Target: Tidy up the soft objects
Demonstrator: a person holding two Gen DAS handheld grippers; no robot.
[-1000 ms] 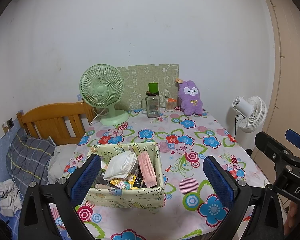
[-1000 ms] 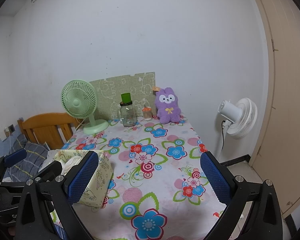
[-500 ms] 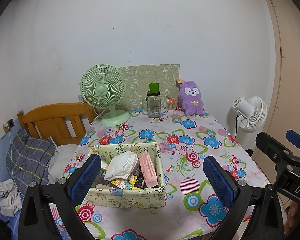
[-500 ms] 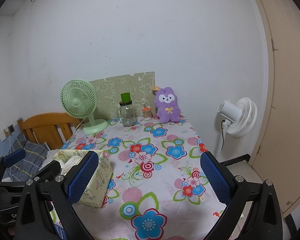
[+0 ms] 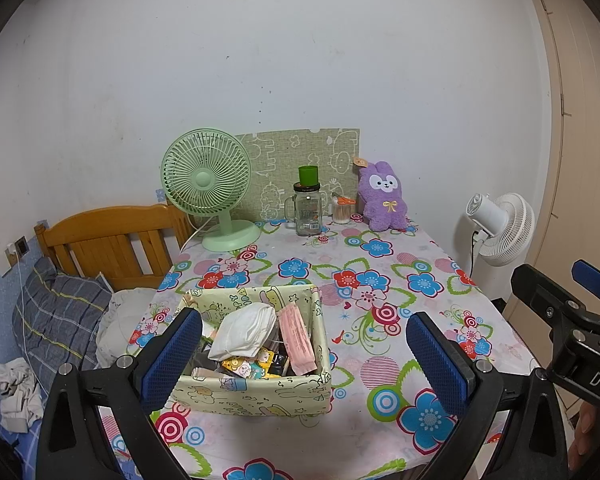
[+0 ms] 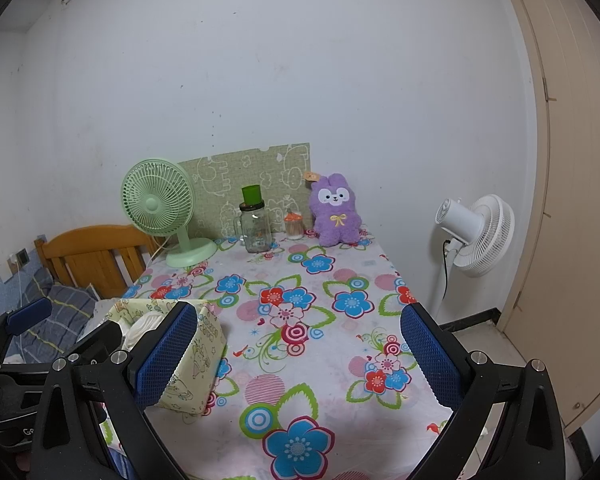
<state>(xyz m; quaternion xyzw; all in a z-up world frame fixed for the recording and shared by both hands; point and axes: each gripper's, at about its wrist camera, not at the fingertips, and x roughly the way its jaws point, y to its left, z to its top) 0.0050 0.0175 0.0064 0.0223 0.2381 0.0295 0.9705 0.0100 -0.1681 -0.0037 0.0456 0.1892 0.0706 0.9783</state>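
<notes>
A purple plush bunny (image 5: pixel 383 198) sits upright at the table's far edge against the wall; it also shows in the right wrist view (image 6: pixel 336 212). A pale green fabric box (image 5: pixel 260 394) stands near the front left, holding a white mask (image 5: pixel 246 330), a pink mask pack (image 5: pixel 298 338) and small packets. My left gripper (image 5: pixel 304 360) is open and empty, hovering above the box's near side. My right gripper (image 6: pixel 298 360) is open and empty over the flowered tablecloth, right of the box (image 6: pixel 192 376).
A green desk fan (image 5: pixel 210 188), a glass jar with a green cup on top (image 5: pixel 307 214) and a small swab jar (image 5: pixel 342 210) line the back. A white floor fan (image 5: pixel 500 228) stands right of the table. A bed with a wooden headboard (image 5: pixel 108 240) lies left.
Both grippers stay open; the views have drifted only very slightly, nothing on the table has moved.
</notes>
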